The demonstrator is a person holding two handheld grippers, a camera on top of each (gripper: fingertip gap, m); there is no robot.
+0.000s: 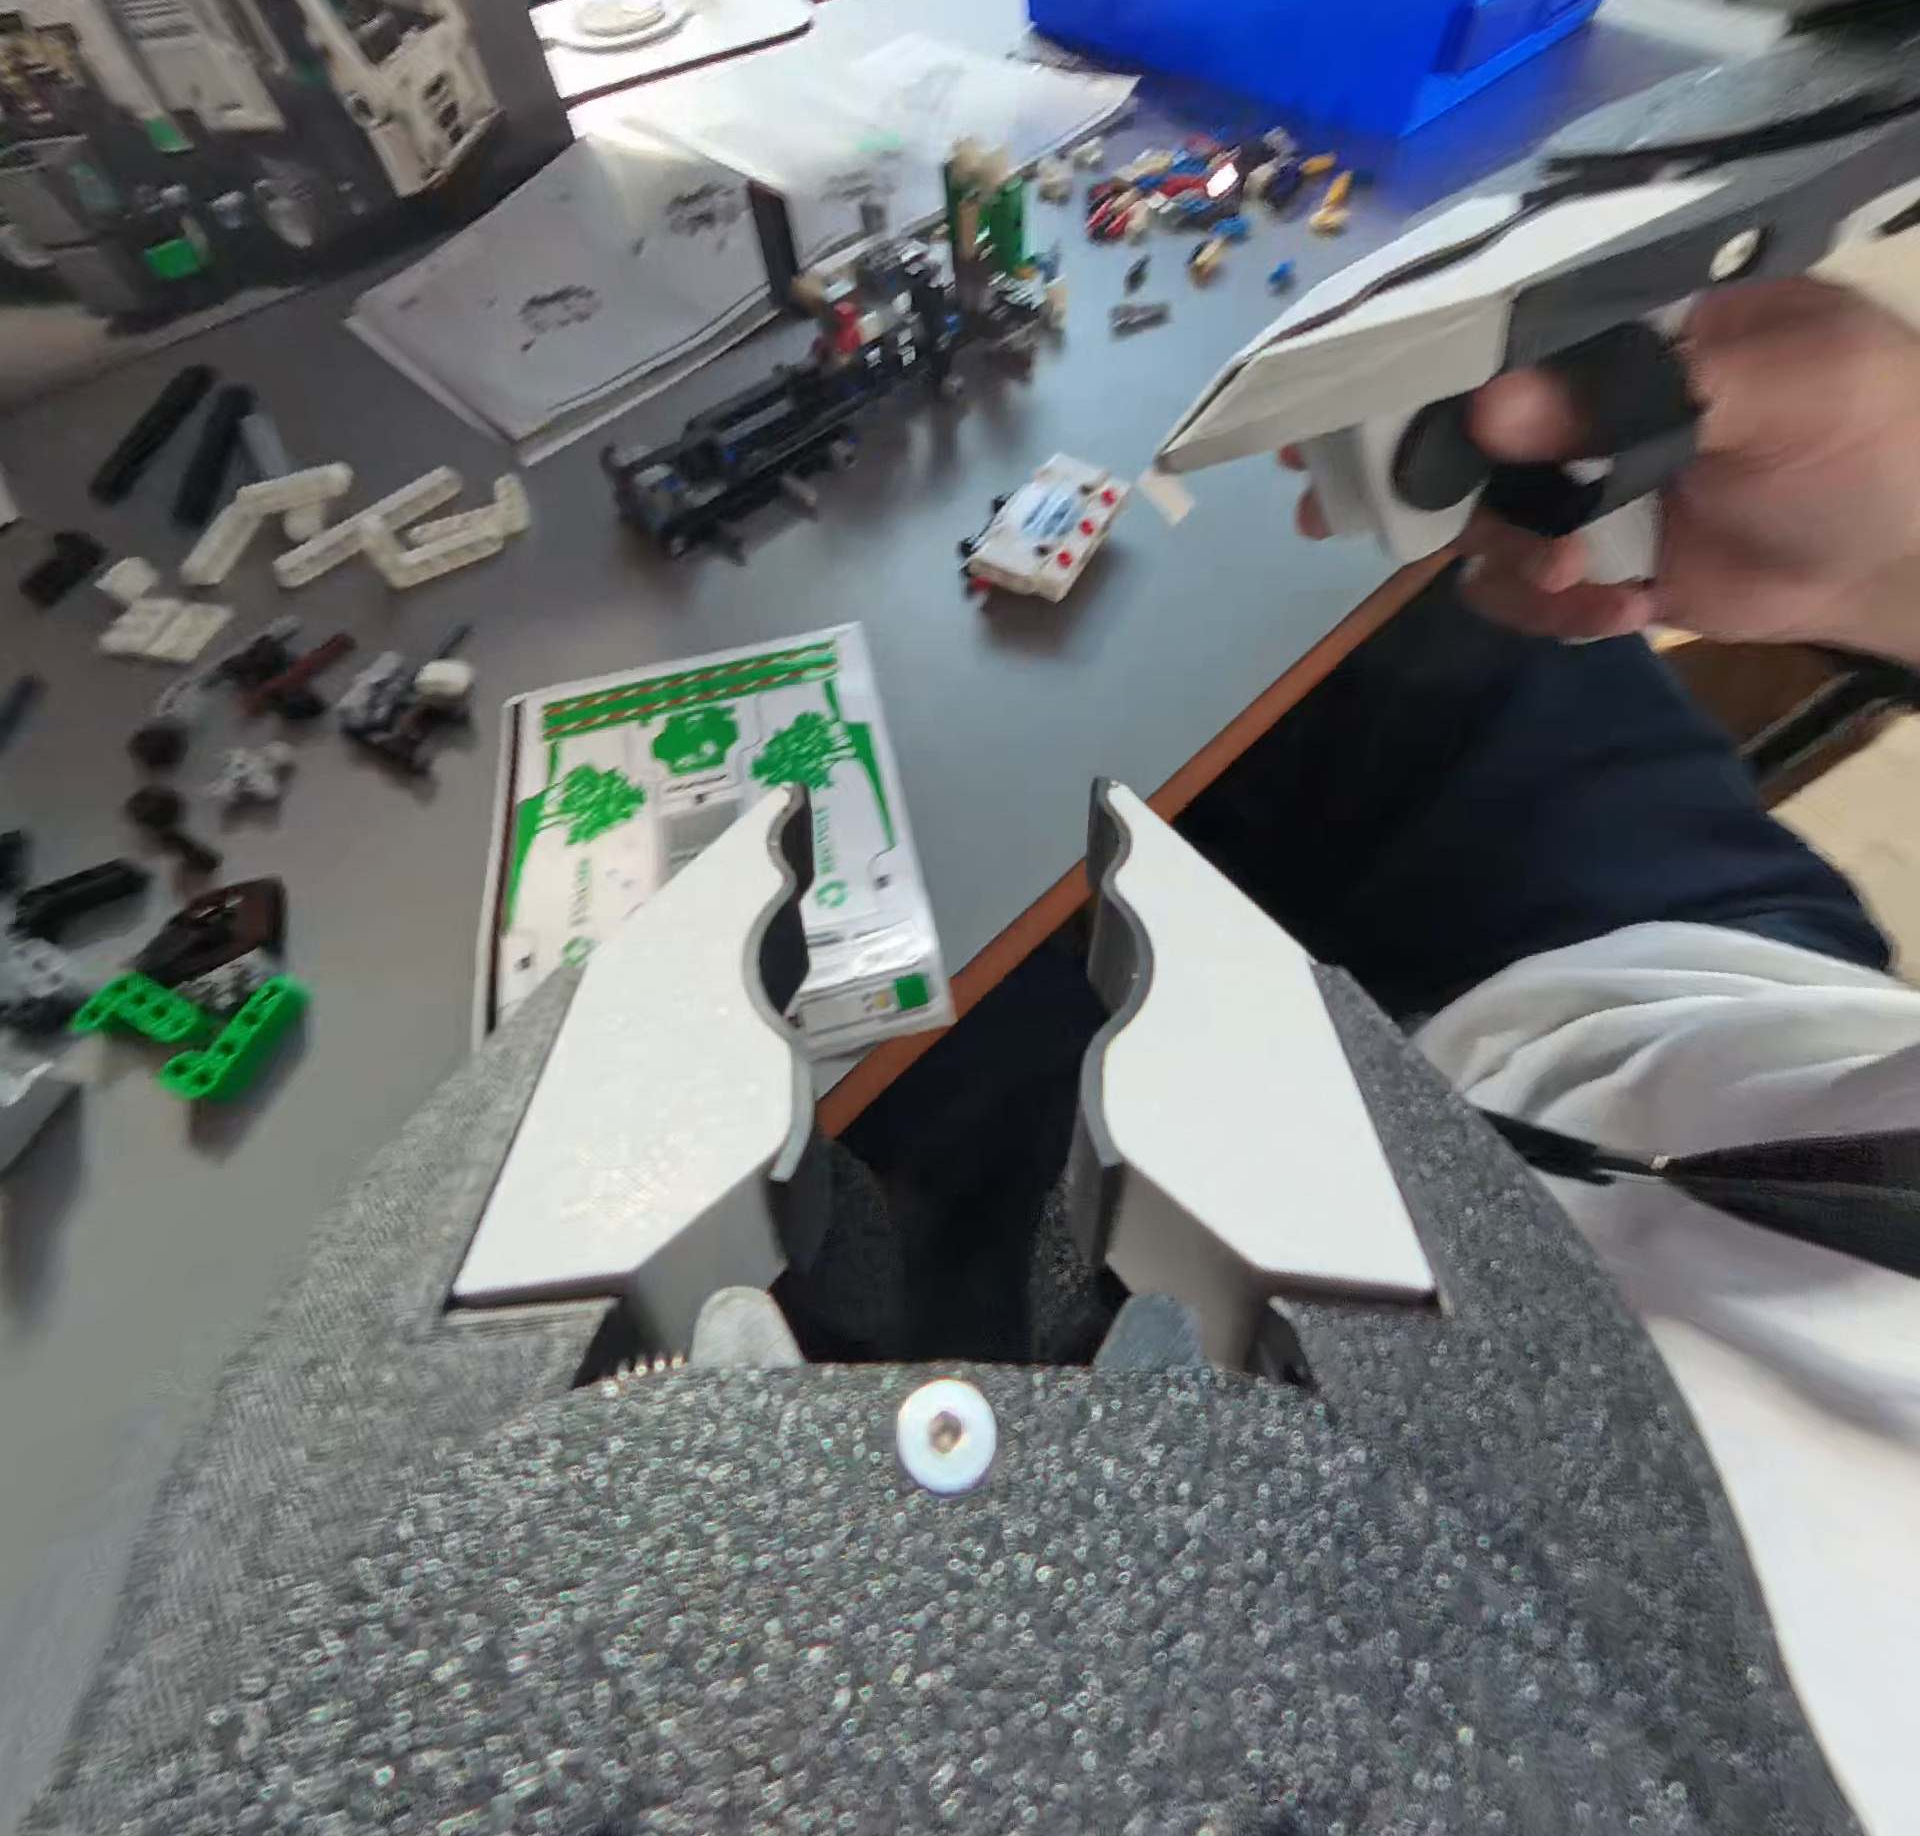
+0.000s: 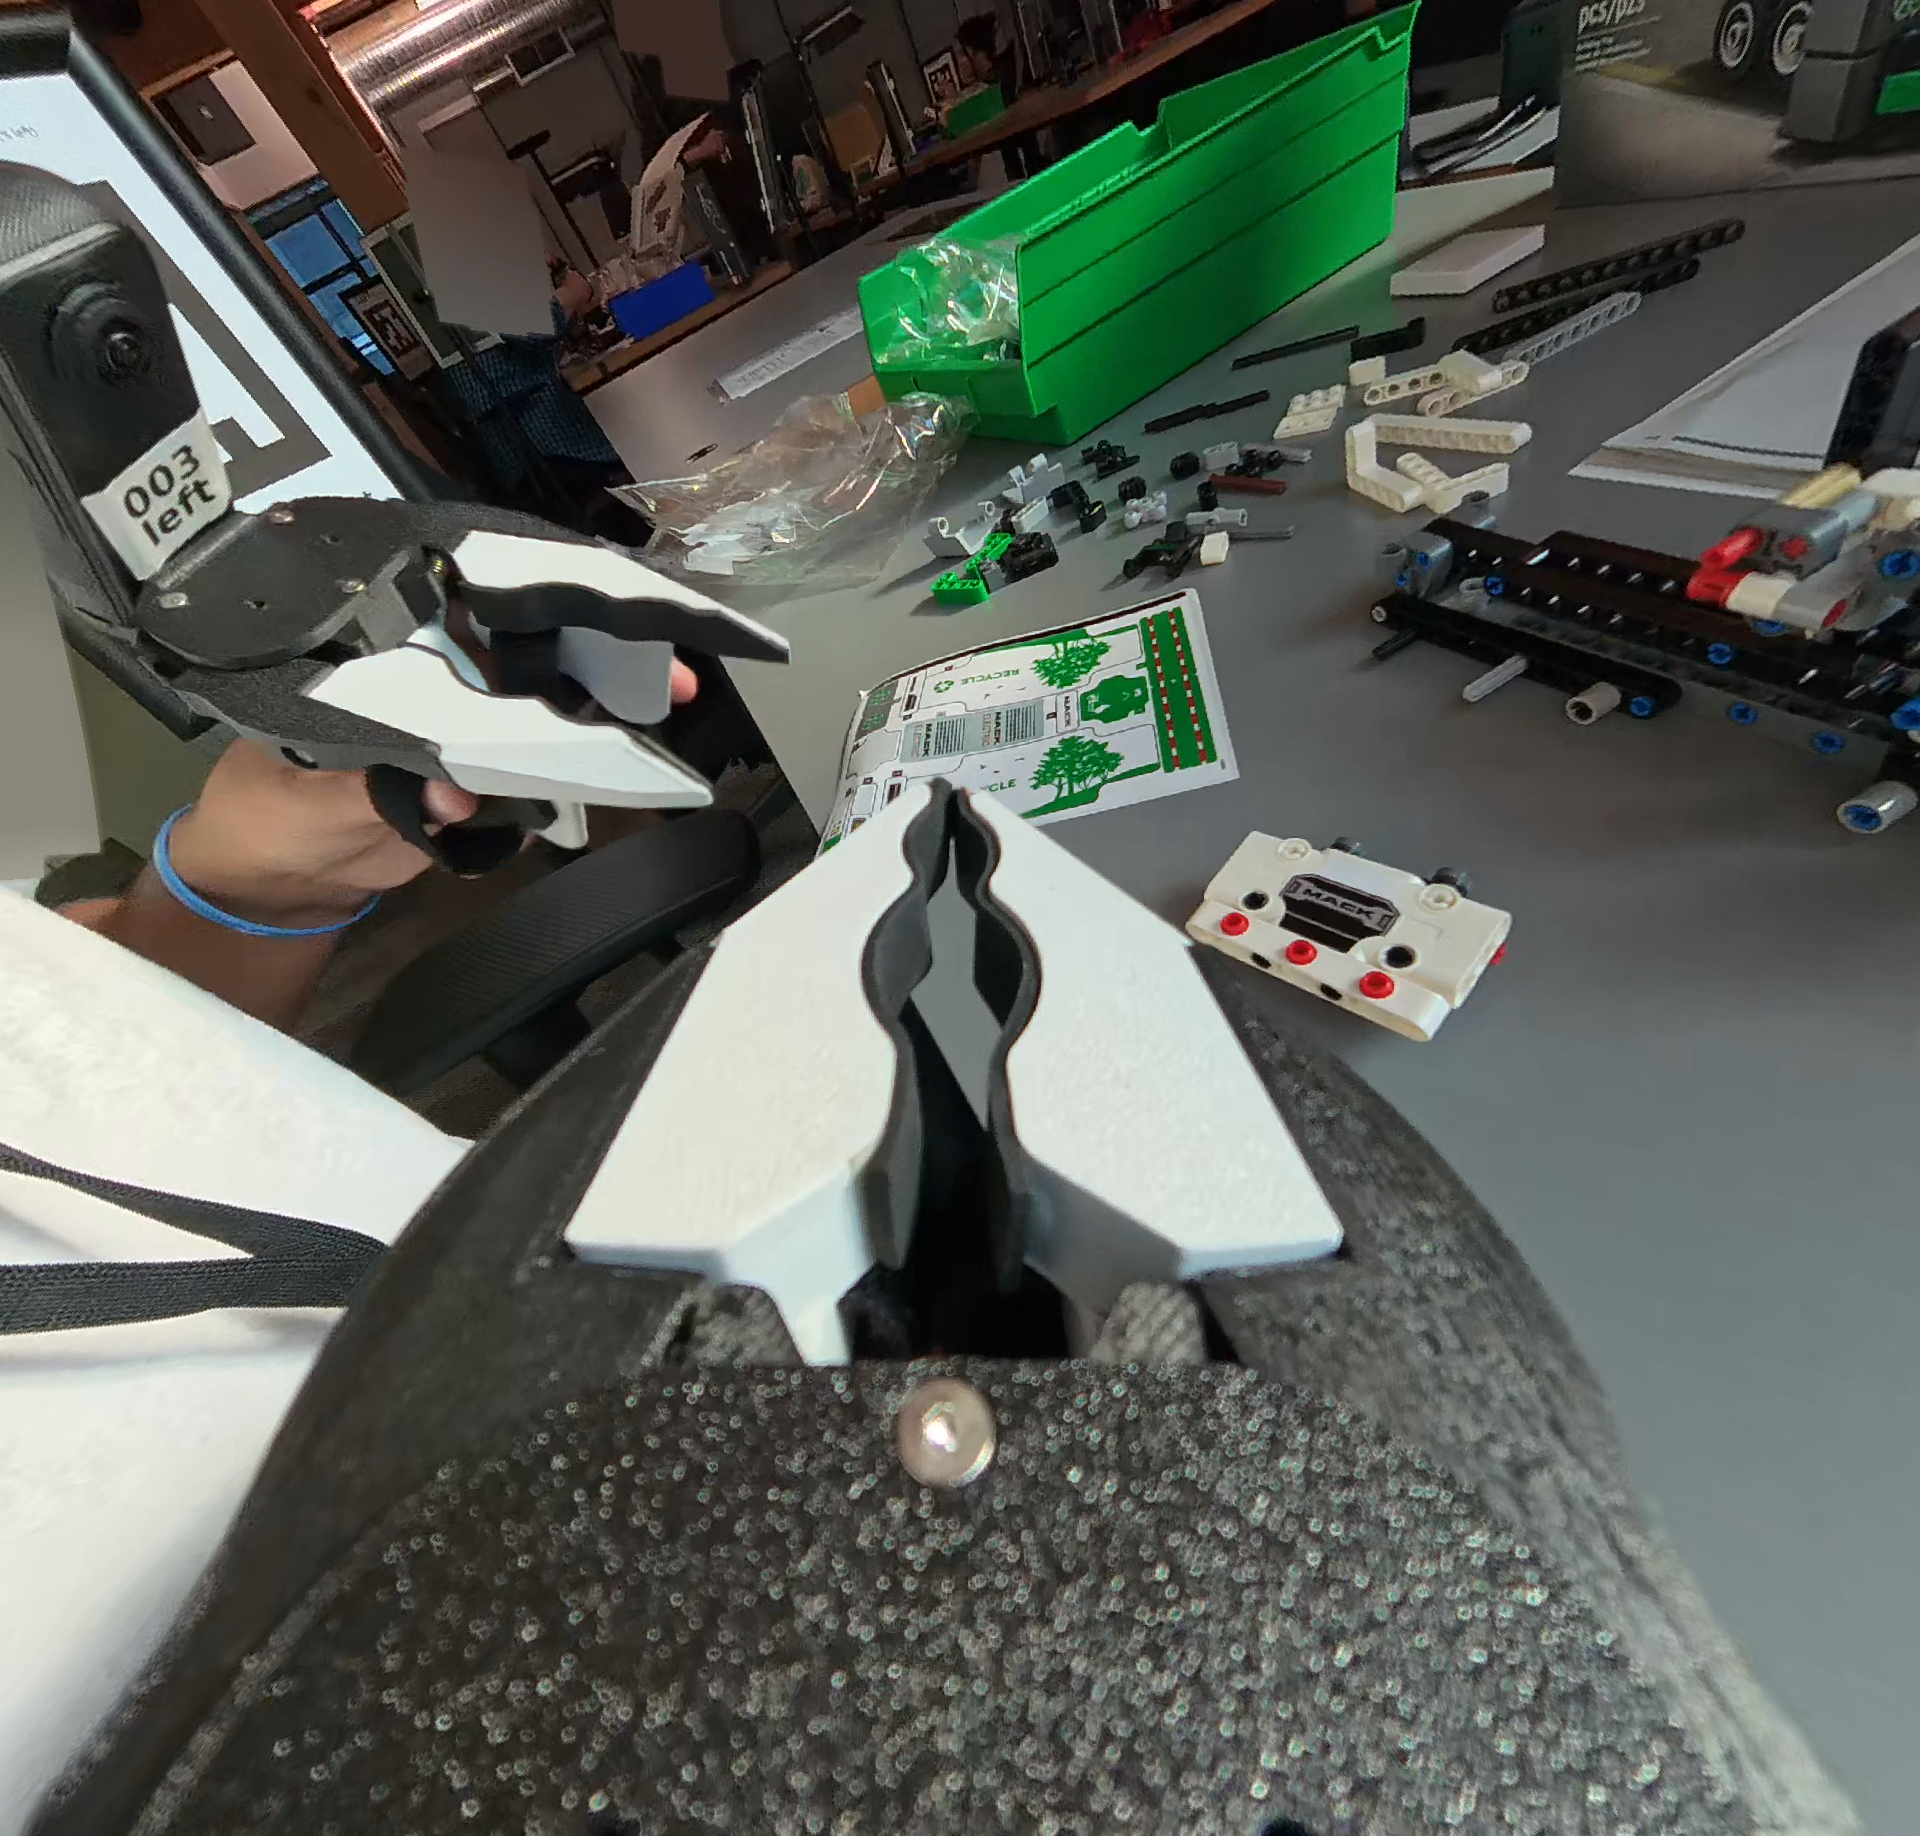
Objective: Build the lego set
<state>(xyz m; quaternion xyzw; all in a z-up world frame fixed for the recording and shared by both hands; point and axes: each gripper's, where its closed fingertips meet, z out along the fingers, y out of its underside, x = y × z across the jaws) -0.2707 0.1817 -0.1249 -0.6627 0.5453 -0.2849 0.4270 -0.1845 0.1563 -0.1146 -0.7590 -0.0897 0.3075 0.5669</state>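
My left hand-held gripper (image 1: 945, 799) hangs over the near edge of the grey worktop (image 1: 1039, 695), fingers spread apart with nothing between them, its left finger over the corner of the green-and-white sticker sheet (image 1: 686, 799). My right hand-held gripper (image 2: 951, 794) has its tips pressed together on nothing, pointing at that same sheet (image 2: 1060, 706). A white brick panel with red pins (image 2: 1351, 939) lies on the worktop around 2 o'clock from the right tips, with the long black chassis build (image 2: 1621, 602) farther out beyond it.
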